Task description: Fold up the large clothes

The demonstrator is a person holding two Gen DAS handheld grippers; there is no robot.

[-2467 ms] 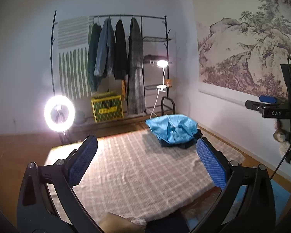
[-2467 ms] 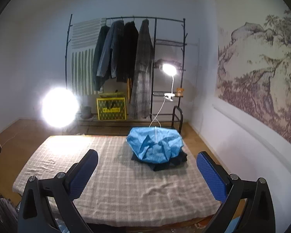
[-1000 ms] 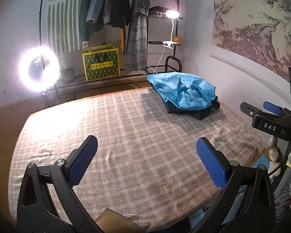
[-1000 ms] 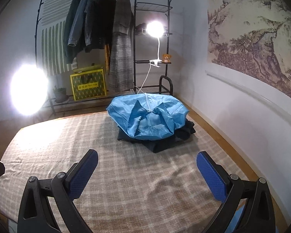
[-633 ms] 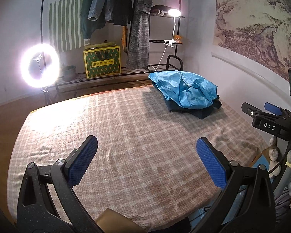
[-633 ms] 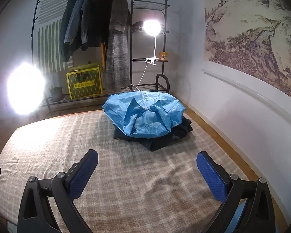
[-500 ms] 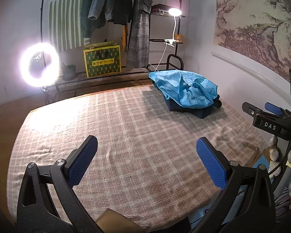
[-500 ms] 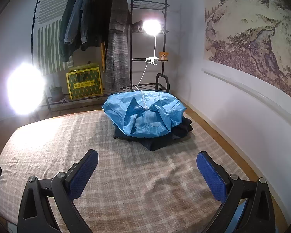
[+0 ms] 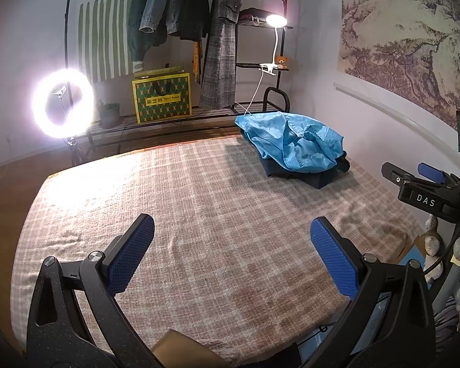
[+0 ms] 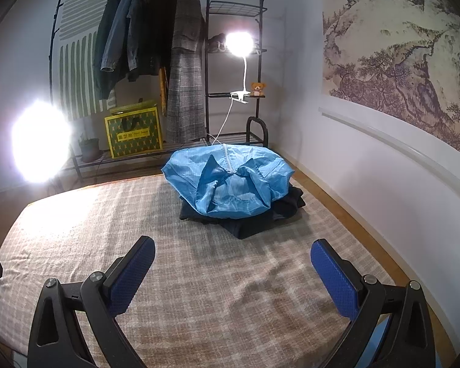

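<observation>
A crumpled light-blue jacket [image 9: 294, 141] [image 10: 230, 181] lies on top of dark clothes [image 9: 309, 176] [image 10: 254, 220] at the far right of a bed with a checked beige cover [image 9: 205, 214] [image 10: 184, 276]. My left gripper [image 9: 230, 254] is open over the near middle of the bed, well short of the pile. My right gripper [image 10: 233, 276] is open too, a little in front of the pile, which sits just beyond its fingers. Part of the right gripper's body shows at the right edge of the left wrist view [image 9: 426, 196].
Behind the bed stands a black clothes rack [image 10: 156, 46] with hanging coats, a yellow patterned bag [image 10: 134, 135] and a clip lamp [image 10: 239, 43]. A bright ring light [image 9: 62, 102] stands at the back left. A wall with a landscape painting [image 10: 398, 61] runs along the right.
Both grippers have come forward and lower over the bed, so the clothes pile looks nearer. Both have stayed open with nothing held.
</observation>
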